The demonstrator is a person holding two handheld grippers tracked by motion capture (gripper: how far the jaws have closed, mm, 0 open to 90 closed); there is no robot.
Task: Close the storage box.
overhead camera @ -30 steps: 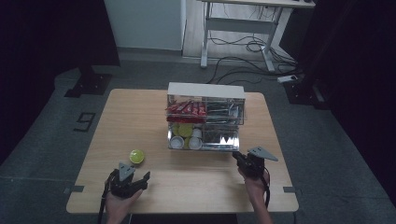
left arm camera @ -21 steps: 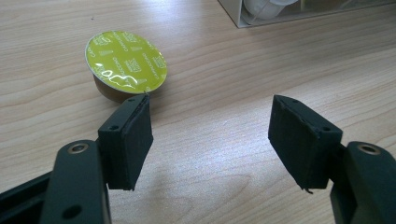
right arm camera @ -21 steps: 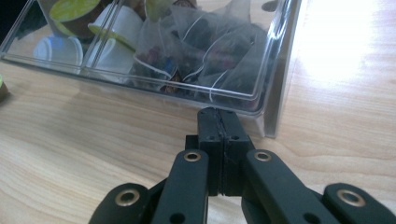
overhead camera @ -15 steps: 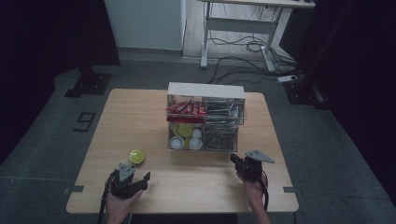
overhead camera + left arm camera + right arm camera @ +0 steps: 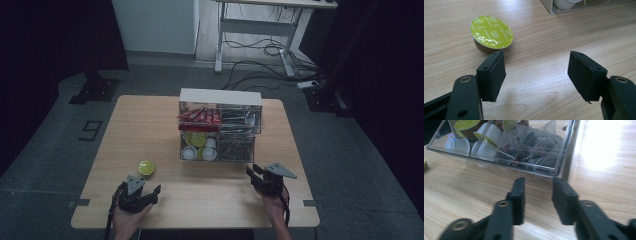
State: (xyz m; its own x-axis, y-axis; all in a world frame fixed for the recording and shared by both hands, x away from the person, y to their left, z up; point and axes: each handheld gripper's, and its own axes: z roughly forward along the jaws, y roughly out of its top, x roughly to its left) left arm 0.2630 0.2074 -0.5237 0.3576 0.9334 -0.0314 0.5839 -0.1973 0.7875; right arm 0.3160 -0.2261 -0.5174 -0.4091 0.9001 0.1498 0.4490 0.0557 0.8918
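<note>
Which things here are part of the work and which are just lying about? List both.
Likely part of the work:
- round green-lidded coffee capsule loose on the table
- clear plastic drawer organiser
- left gripper, open
- right gripper, open

Lying about:
- white metal desk frame
- black floor cables

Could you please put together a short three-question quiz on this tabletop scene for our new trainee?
1. True or false: the left gripper is clamped on the yellow-lidded capsule.
2. What lies in the drawer compartment straight ahead of the right gripper? A) tea bags B) spoons C) batteries
3. Fill in: the loose capsule rests on the ____.

Key
1. False: its jaws stand open, and the capsule lies beyond them.
2. A.
3. Table.
</note>
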